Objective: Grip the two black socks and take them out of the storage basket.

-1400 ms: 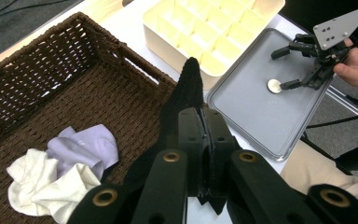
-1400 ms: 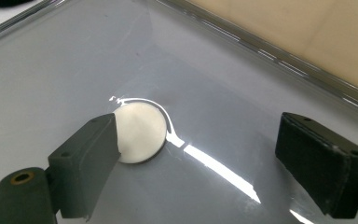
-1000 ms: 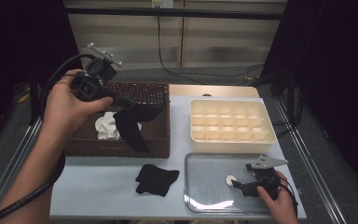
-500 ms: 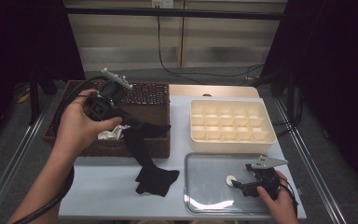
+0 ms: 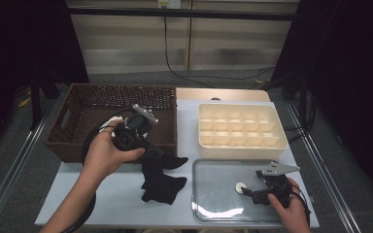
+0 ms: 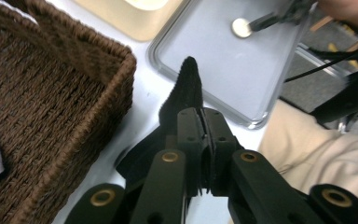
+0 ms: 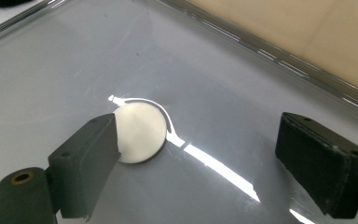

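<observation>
Since the earlier frames the left gripper (image 5: 151,151) has come down from above the wicker basket (image 5: 82,145) to the counter (image 5: 116,206), and the black sock (image 5: 162,182) that hung free under it now lies partly spread on the surface; the right gripper (image 5: 250,190) has stayed put.

Taking the metal tray (image 5: 213,211) as landmark: nearest the person, on the tray itself, the right gripper rests with its jaws spread, one pad touching the edge of a small white disc (image 7: 137,133) and the other well apart from it. It seems parked there, waiting.

Just left of the tray, the sock lies on the counter, its upper end pinched between the left gripper's pressed-together jaws (image 6: 200,144), which have eased only slightly. Lowering it this way probably lets the fabric settle flat and not bunch up.

Left of the tray and farther back stands the basket, with something white (image 5: 112,120) inside, from which the sock appears to have been drawn. Directly behind the tray, the cream compartment box (image 5: 240,128) sits empty.
</observation>
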{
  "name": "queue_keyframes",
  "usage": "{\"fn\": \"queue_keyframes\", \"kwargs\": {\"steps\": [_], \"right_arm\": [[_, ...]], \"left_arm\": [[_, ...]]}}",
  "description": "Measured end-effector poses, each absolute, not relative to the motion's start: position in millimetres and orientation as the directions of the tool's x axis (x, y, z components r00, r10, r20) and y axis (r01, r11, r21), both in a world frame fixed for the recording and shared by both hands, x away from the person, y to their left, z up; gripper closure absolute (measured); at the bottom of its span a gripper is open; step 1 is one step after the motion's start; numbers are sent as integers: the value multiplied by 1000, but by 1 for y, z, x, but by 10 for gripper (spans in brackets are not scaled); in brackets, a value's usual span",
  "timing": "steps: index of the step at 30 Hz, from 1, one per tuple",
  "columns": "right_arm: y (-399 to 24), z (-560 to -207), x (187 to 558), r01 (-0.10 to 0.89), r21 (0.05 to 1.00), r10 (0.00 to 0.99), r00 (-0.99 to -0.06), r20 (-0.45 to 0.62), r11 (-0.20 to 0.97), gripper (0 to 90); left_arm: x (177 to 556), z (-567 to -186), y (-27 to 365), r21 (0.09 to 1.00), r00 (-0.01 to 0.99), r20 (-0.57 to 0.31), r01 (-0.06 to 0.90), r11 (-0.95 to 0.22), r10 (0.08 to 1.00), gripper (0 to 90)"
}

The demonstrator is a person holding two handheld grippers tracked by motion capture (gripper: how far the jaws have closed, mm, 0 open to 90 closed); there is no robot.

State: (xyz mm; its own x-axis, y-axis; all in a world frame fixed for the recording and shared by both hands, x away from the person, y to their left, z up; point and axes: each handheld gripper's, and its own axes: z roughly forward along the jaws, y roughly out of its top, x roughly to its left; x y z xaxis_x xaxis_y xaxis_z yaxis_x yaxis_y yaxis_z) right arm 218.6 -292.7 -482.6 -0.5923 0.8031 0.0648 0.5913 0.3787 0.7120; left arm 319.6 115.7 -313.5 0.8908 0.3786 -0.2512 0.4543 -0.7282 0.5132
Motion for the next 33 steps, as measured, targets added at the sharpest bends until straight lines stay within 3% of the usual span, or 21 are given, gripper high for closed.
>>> {"fn": "queue_keyframes", "kwargs": {"steps": [5,12,27,33], "right_arm": [[-293,-483,219,591,712,803,-592,65,378,127],[-293,-483,218,592,712,804,-592,65,378,127],[-293,-483,219,591,712,803,-592,64,379,127],[-293,-483,219,590,713,803,-593,63,380,127]], "left_arm": [[320,-326,114,498,887,-198,457,-737,417,671],[314,-342,125,506,870,-165,478,-718,464,511],[299,-372,156,545,843,-158,508,-667,514,338],[294,-388,160,556,831,-171,525,-644,530,312]]}}
